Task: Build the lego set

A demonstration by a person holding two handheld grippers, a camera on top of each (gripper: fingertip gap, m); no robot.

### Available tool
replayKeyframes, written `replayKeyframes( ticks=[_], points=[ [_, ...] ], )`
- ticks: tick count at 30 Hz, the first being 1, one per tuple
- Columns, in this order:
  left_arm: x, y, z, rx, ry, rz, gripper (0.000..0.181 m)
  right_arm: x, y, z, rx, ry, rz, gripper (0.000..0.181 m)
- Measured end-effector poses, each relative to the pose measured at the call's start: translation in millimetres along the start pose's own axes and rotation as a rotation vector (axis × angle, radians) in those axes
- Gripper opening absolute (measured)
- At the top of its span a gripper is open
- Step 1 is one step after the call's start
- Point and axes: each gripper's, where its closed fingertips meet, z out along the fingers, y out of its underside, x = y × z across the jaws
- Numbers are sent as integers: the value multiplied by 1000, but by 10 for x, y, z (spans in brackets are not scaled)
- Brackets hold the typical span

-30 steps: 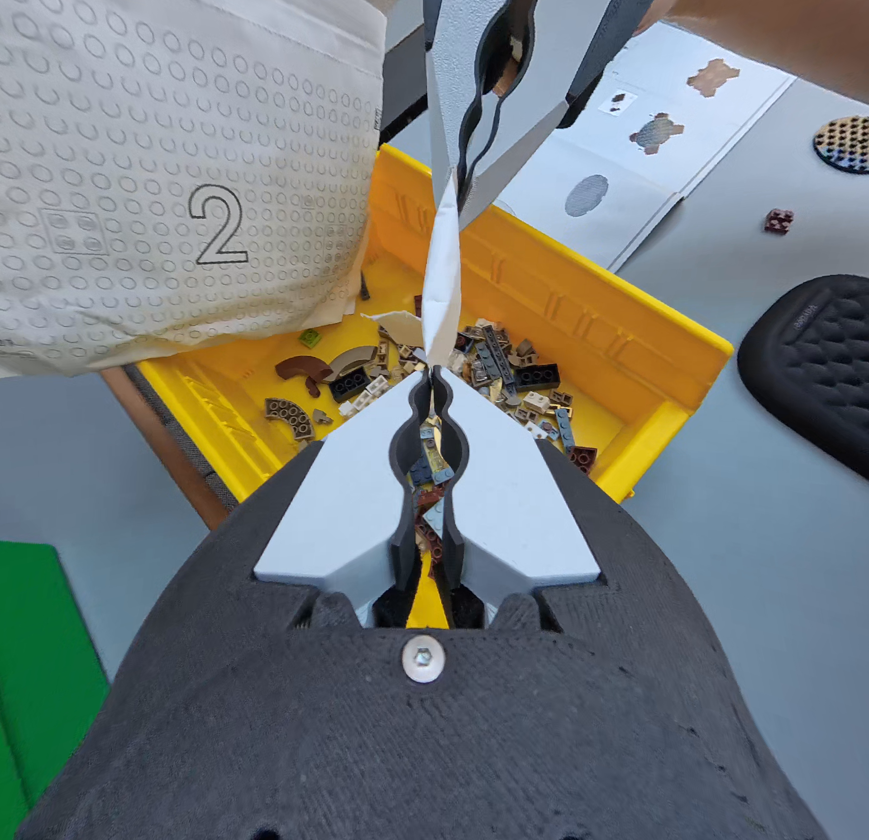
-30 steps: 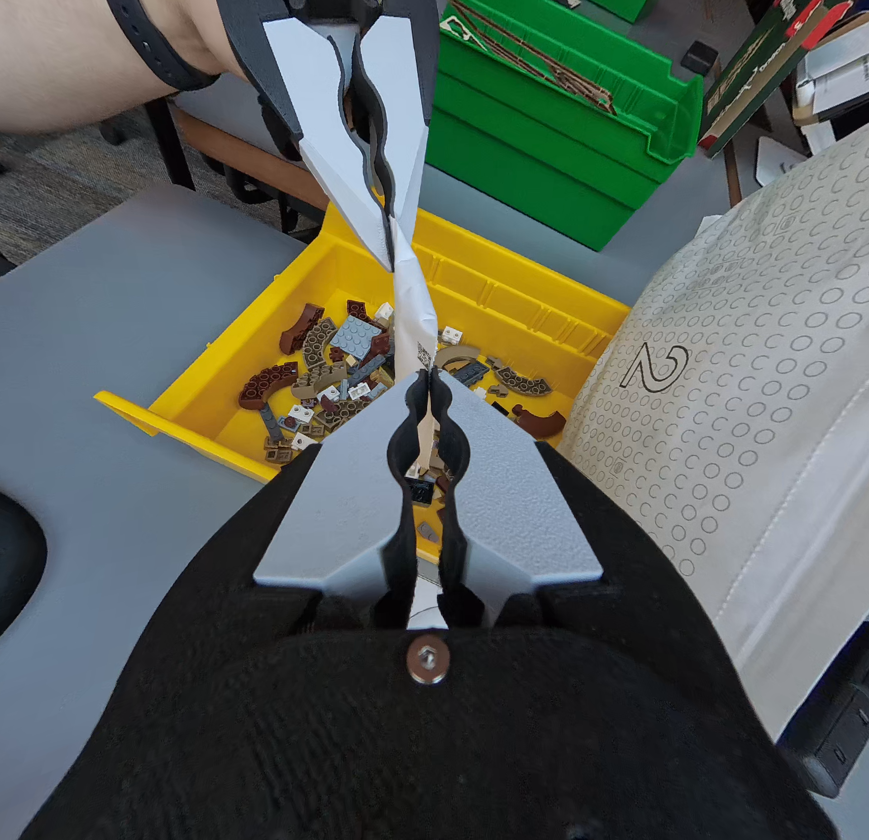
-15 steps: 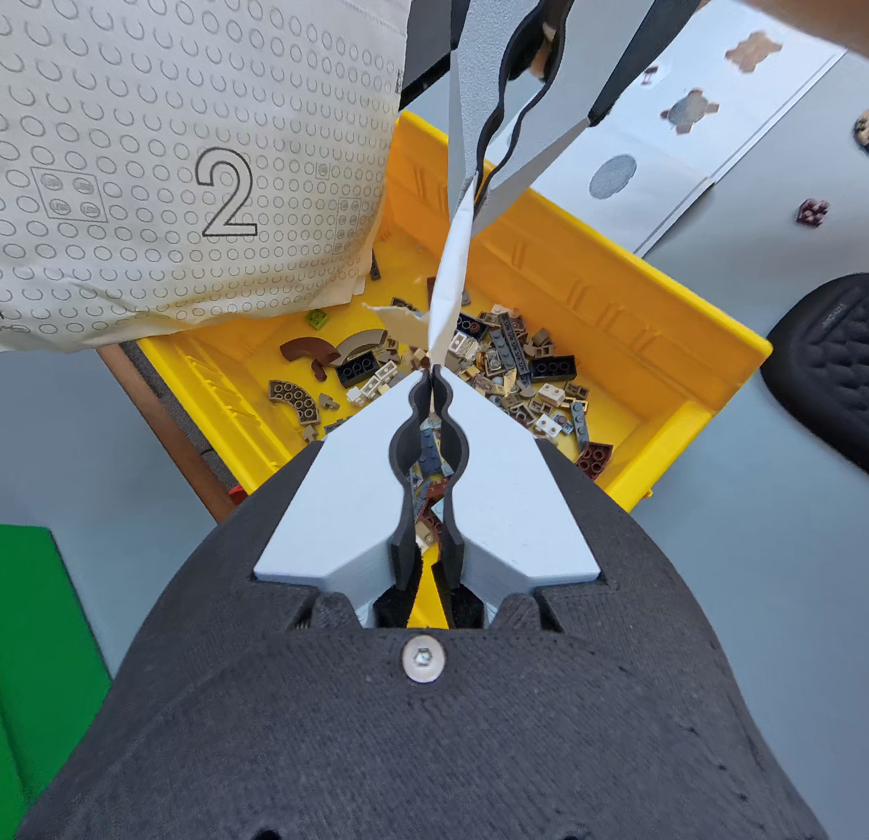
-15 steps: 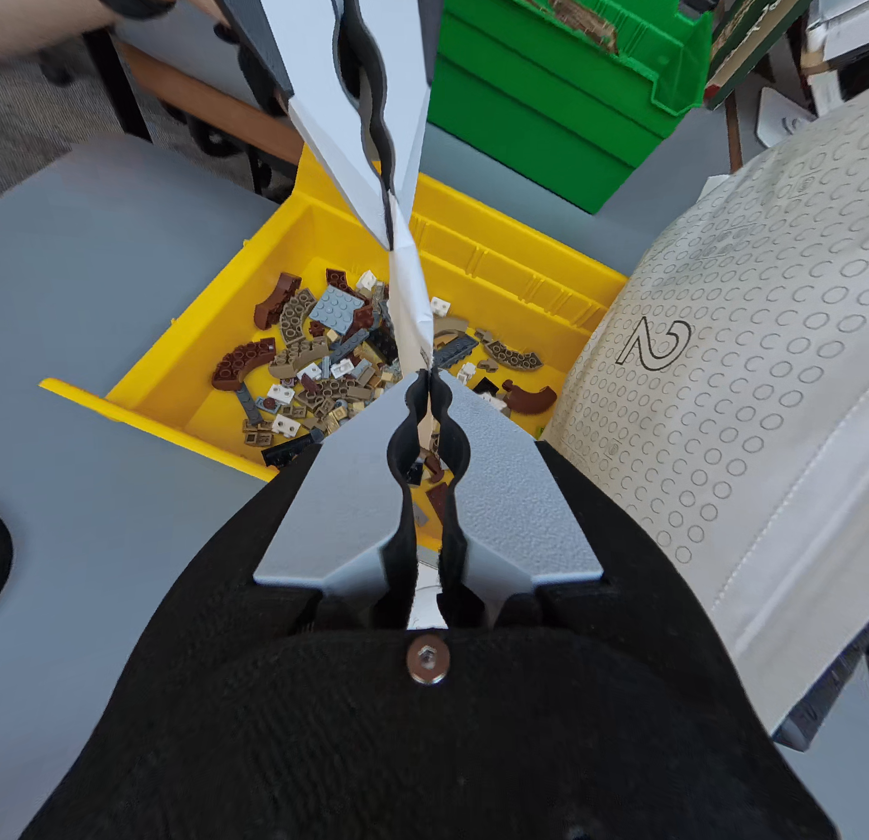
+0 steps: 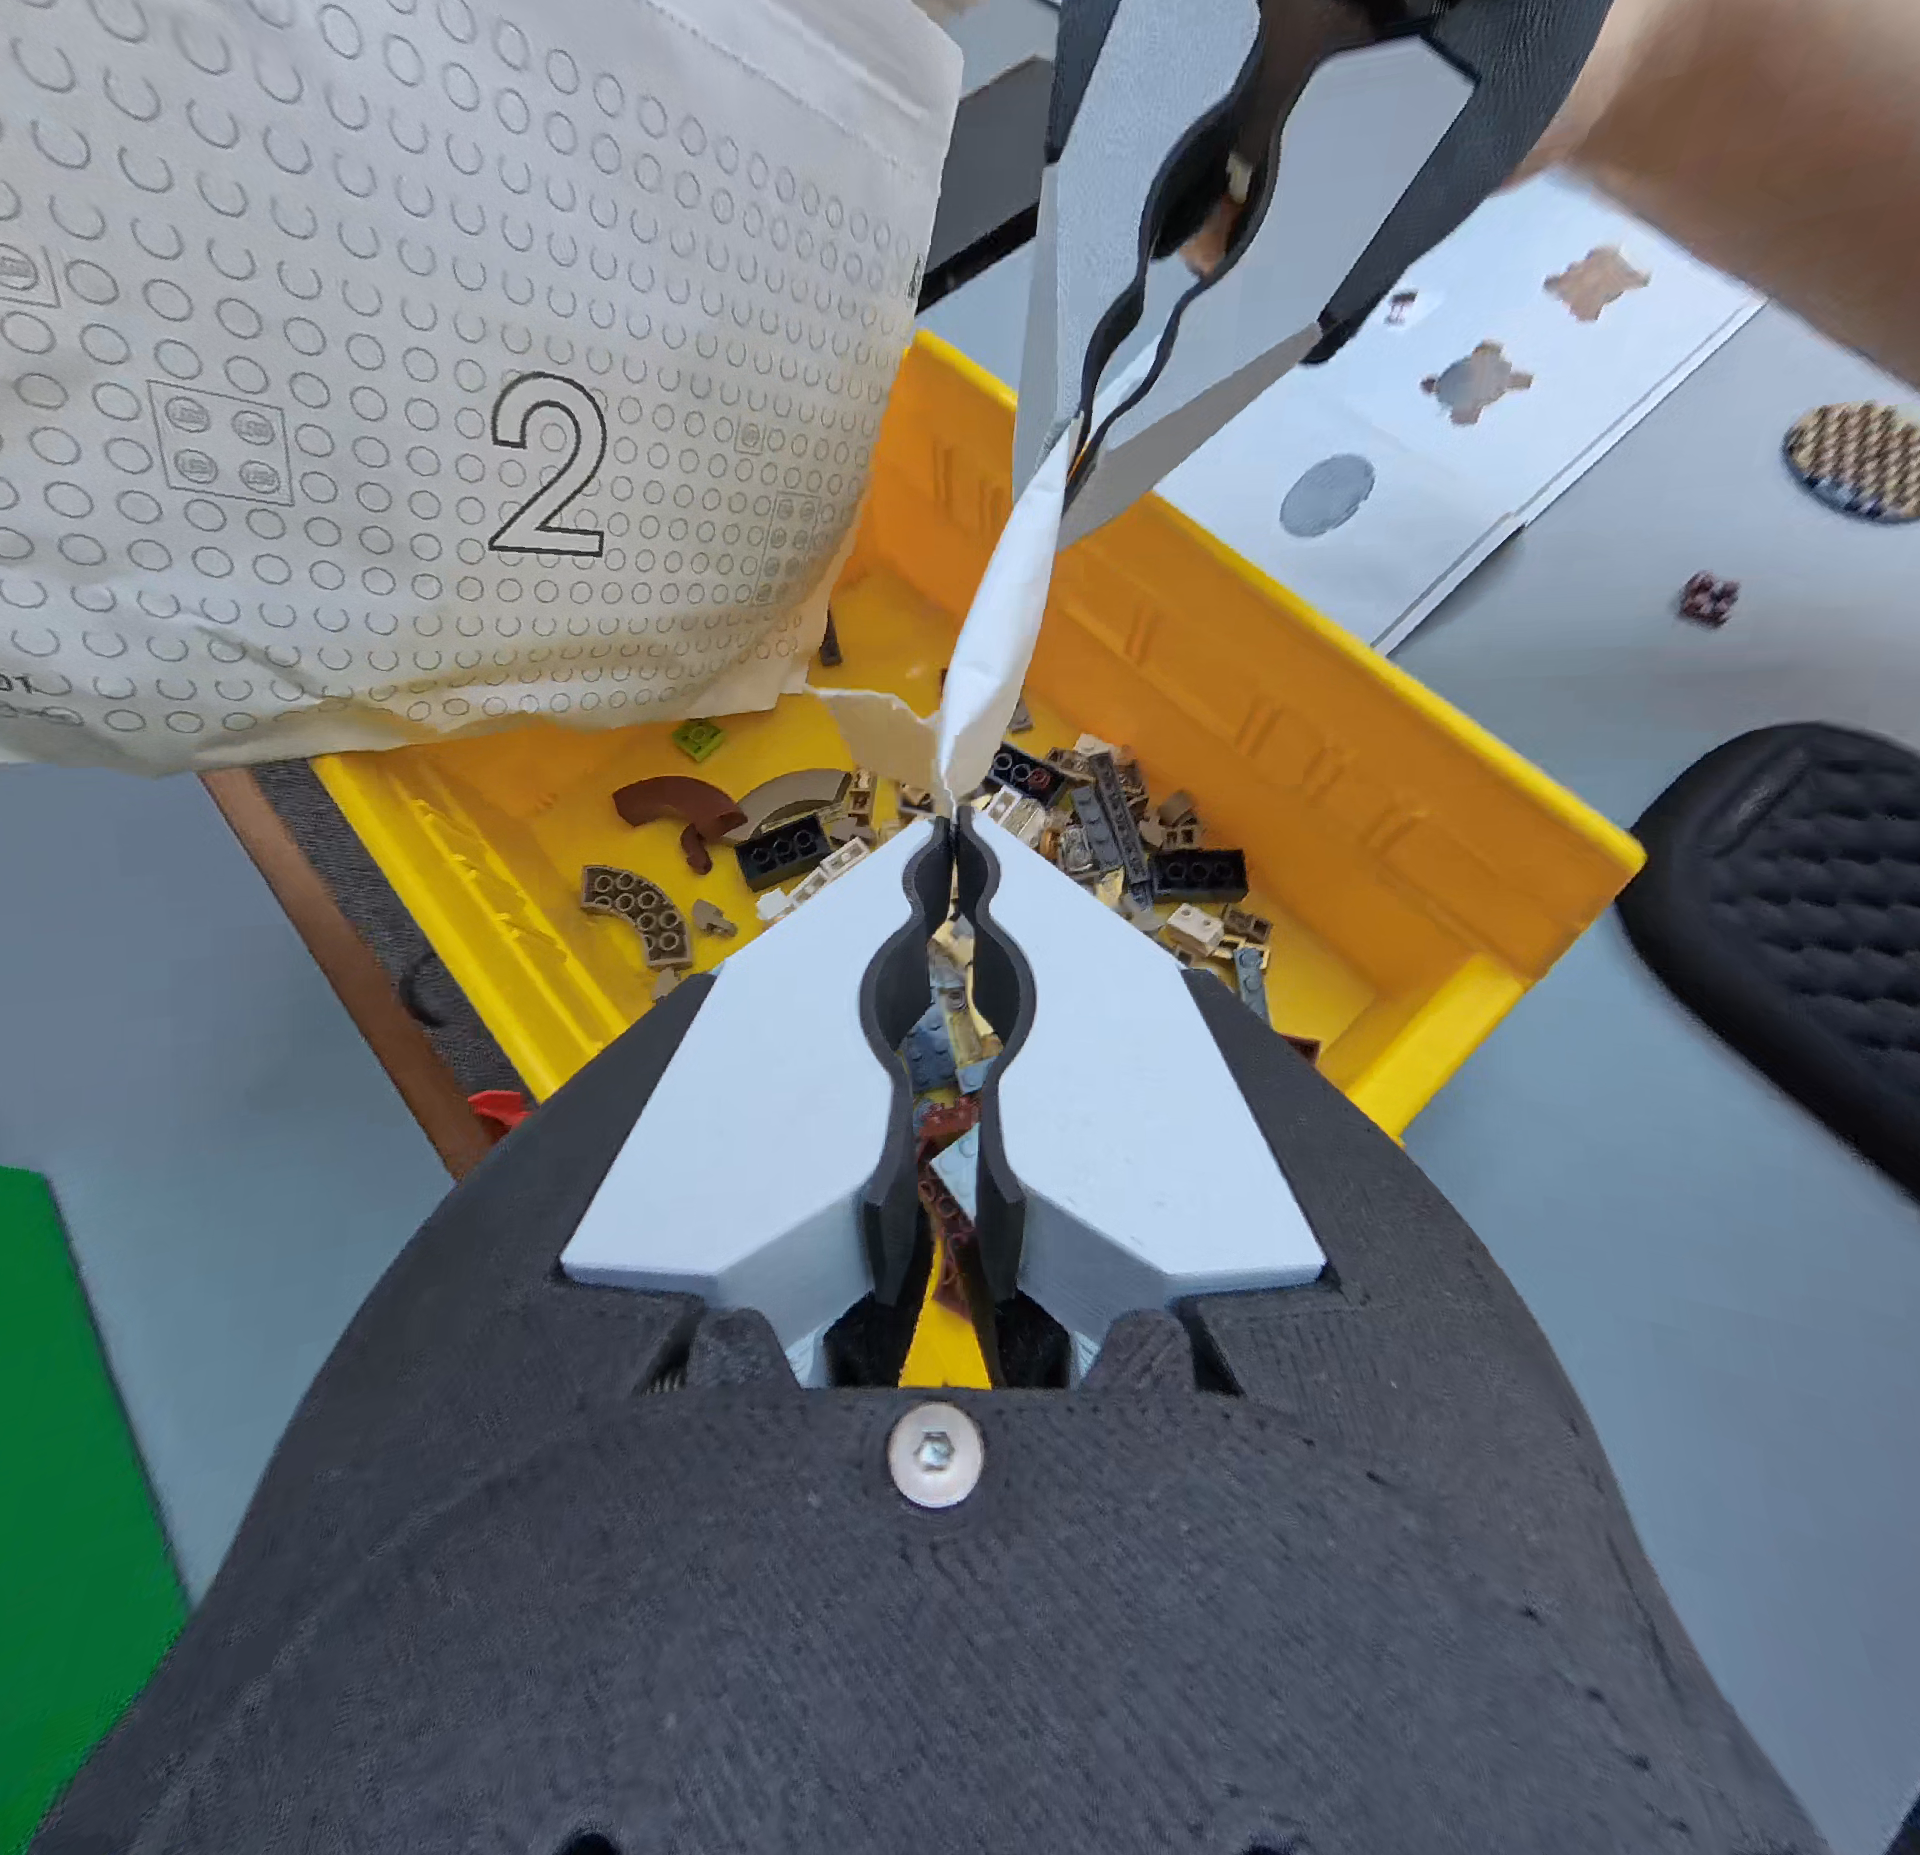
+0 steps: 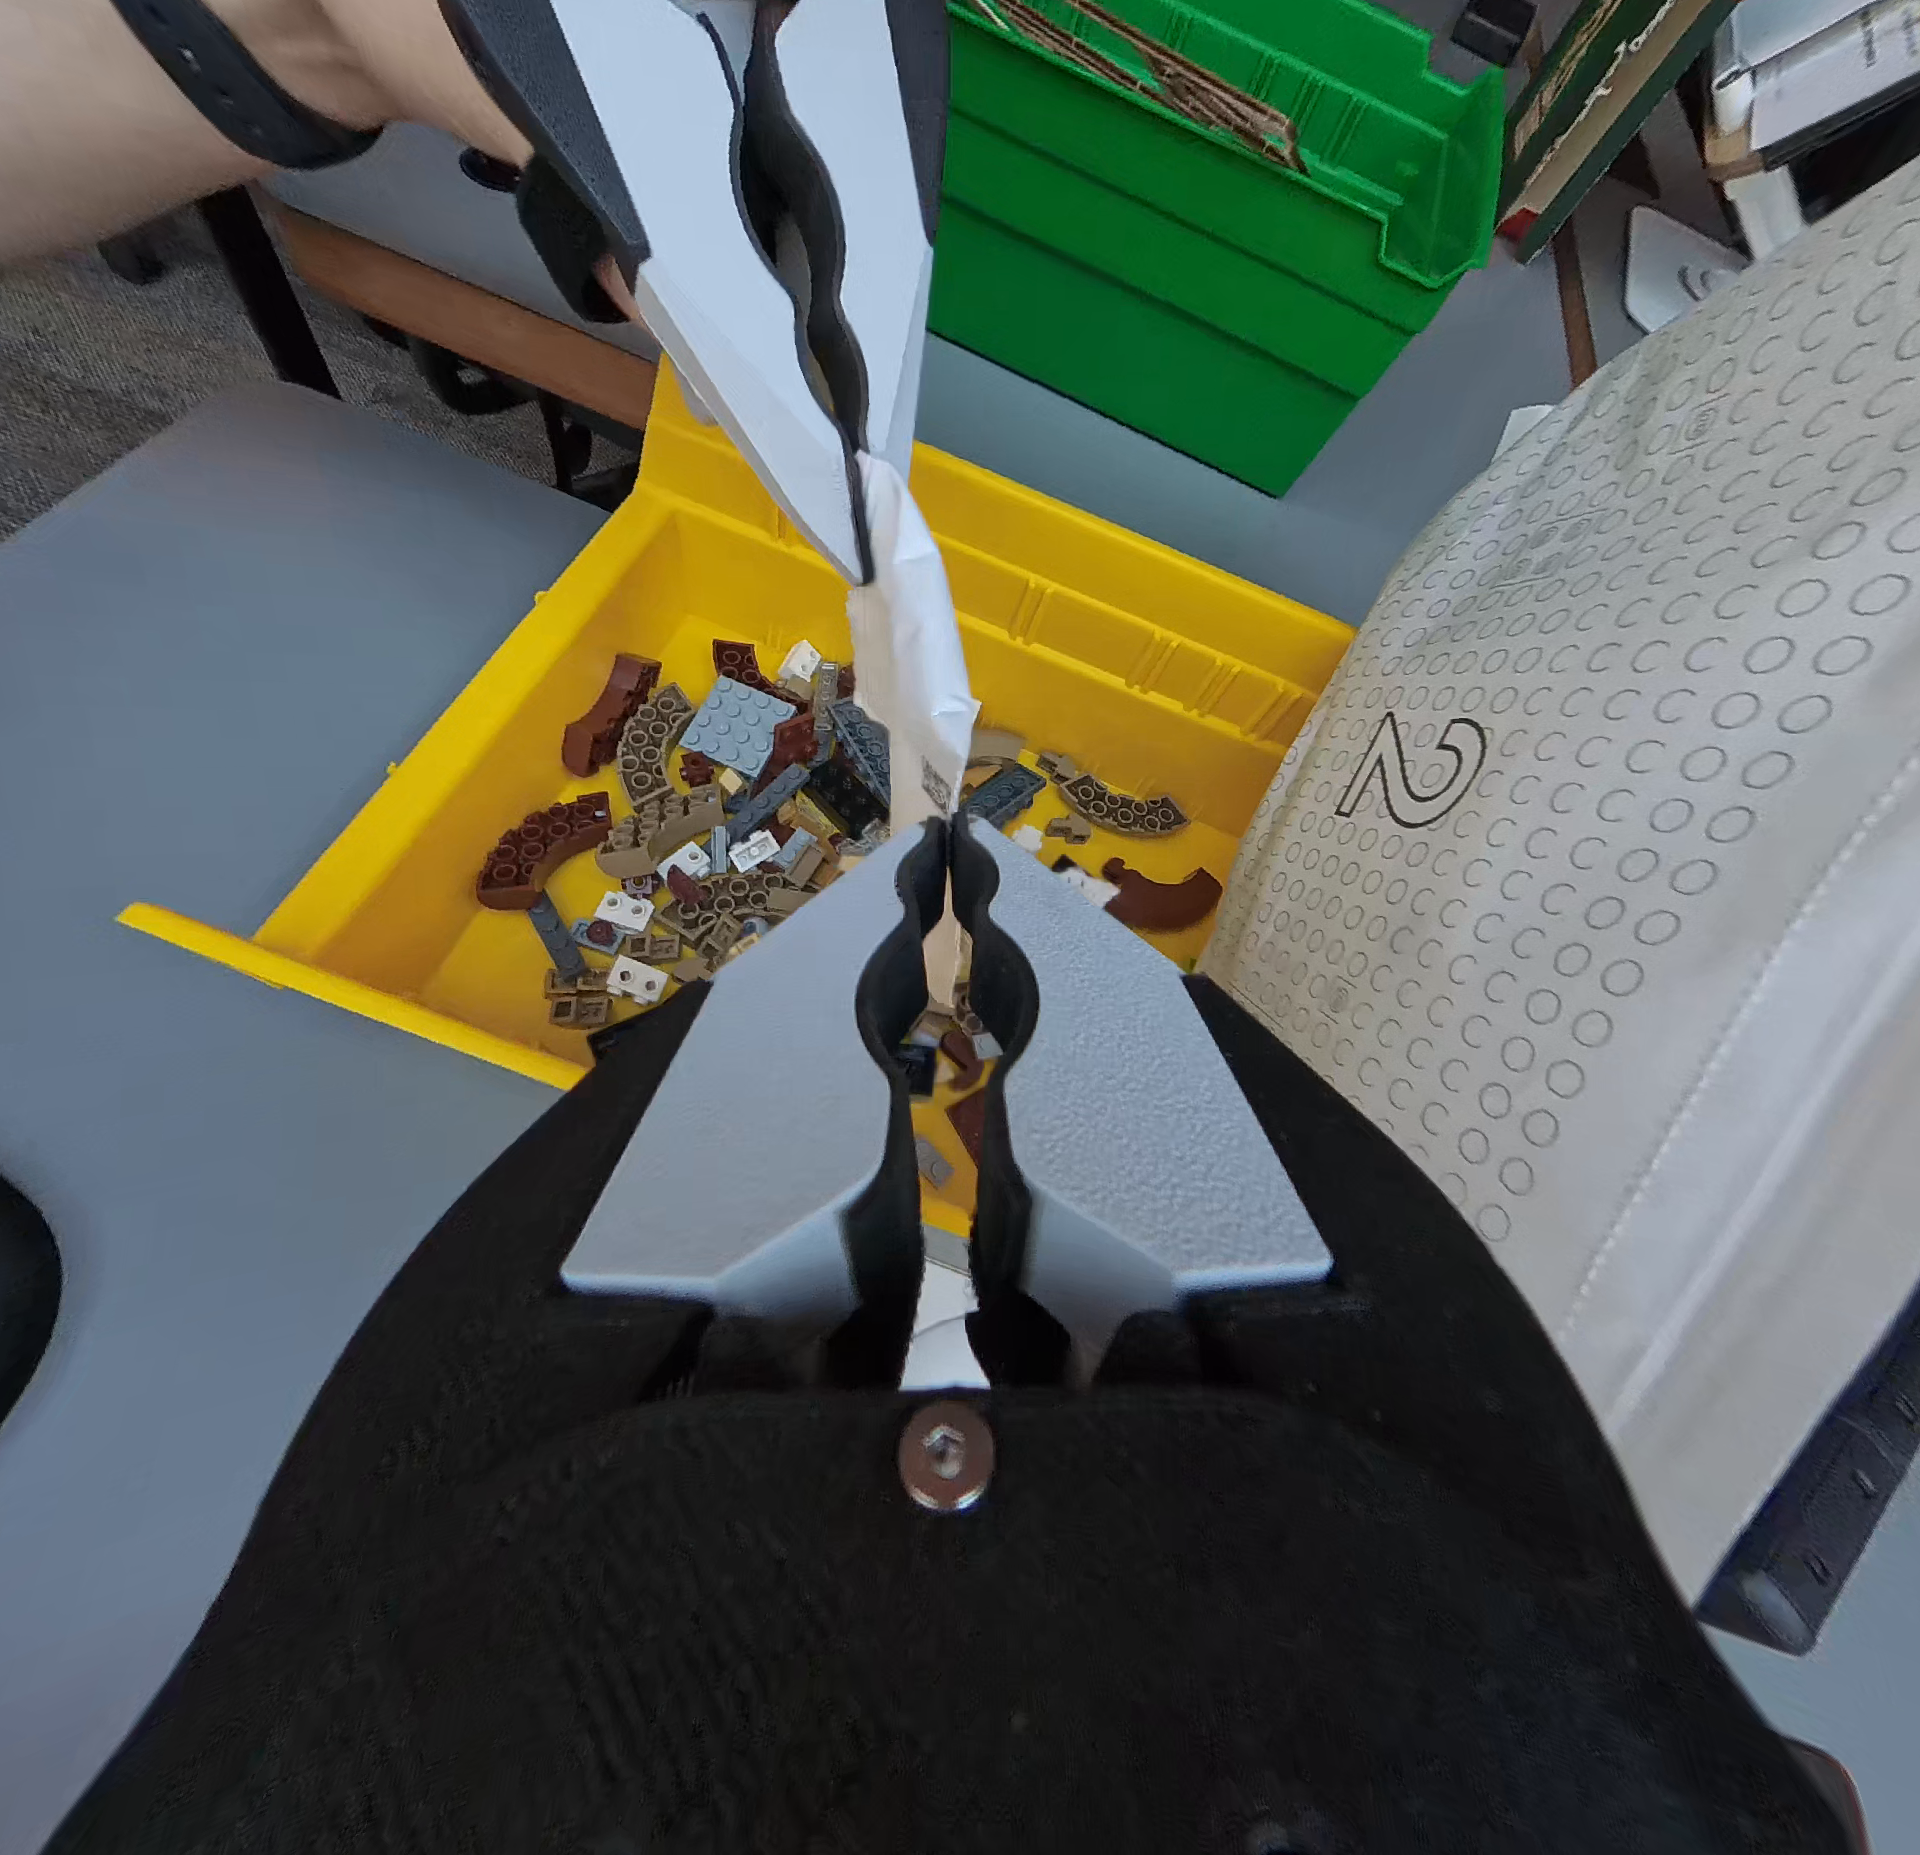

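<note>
Unpacking is the step in hand, by my reading, not building; both grippers hold one paper bag above the yellow bin (image 5: 1340,683), which sits at the counter's edge beside a gap to the next counter. The left gripper (image 5: 954,831) has its jaws clenched on the bag's torn white strip (image 5: 992,642); the right gripper (image 6: 948,831) has its jaws clenched on the same strip (image 6: 914,652) from the other side, so the strip runs taut between the two tips; the bag's main body (image 5: 416,351), pale and printed with rings, hangs off to one side, over the bin's end.

Loose lego pieces (image 6: 717,818), brown, tan, grey and black, lie heaped on the bin's floor under the strip; a round studded plate (image 5: 1860,460) and one small dark red piece (image 5: 1709,597) lie apart on the counter past the open instruction booklet (image 5: 1455,403); a green bin (image 6: 1195,195) stands beyond the yellow one.

Whether the bag is empty cannot be told; the next move probably calls for tipping out anything left, then setting the bag aside clear of the bin; letting go on one side first may swing the bag, so the release wants care.
</note>
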Motion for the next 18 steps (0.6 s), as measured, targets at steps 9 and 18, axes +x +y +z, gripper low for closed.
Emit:
replayKeyframes(
  ticks=[9, 18],
  points=[
    [78, -55, 21, 26, 50, -36, 0, -88, -76, 32, 13, -40, 6, 0],
    [31, -43, -40, 61, 38, -71, 3, -118, -48, -79, 59, -58, 51, 0]
  ],
)
